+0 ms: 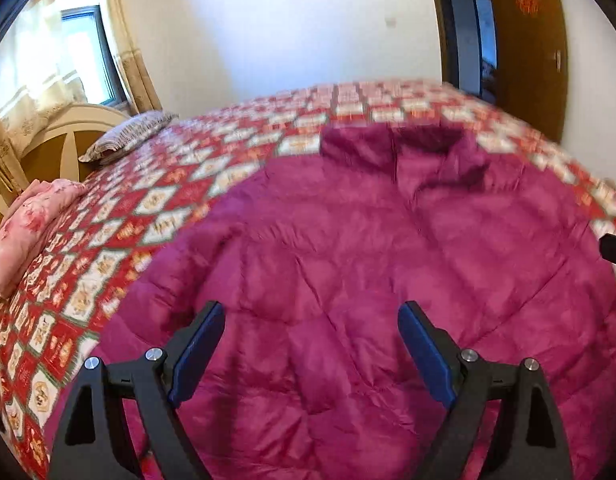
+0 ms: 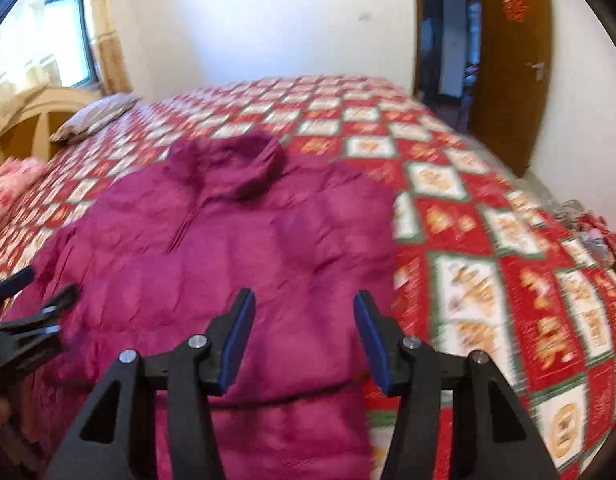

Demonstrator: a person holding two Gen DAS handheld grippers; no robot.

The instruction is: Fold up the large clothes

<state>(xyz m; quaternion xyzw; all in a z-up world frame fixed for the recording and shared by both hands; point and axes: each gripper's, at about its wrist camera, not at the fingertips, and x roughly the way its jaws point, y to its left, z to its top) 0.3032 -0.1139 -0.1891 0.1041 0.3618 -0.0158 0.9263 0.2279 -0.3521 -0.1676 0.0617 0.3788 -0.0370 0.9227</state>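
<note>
On the bed (image 2: 487,240), over a red-and-cream patterned bedspread (image 1: 156,200), a large magenta padded jacket (image 1: 347,260) lies spread out flat with its front up, its collar (image 1: 395,144) pointing toward the far edge of the bed and the white wall (image 1: 288,20). A zip line runs down from the collar in the right wrist view.

The left tool (image 1: 311,320) hangs above the lower middle of the jacket, its two blue-padded fingers (image 1: 200,356) spread wide apart with nothing between them but the quilted cloth below; whether the tips touch the fabric cannot be told. The right tool (image 2: 304,312) hangs over the jacket's right-hand side near the hem, just inside the edge where the garment meets the bedspread, its fingers likewise wide apart and gripping nothing. In the right wrist view the left tool shows at the far left edge, over the jacket's other side; in the left wrist view a dark tip of the right tool shows at the far right edge.

At the head of the bed, to the left, lie a grey patterned pillow (image 1: 128,140) and a folded pink quilt (image 1: 32,228), both well apart from the jacket. A curtained window (image 1: 80,48) stands behind them, and a brown door (image 2: 507,60) stands open at the right. Both views are somewhat blurred.
</note>
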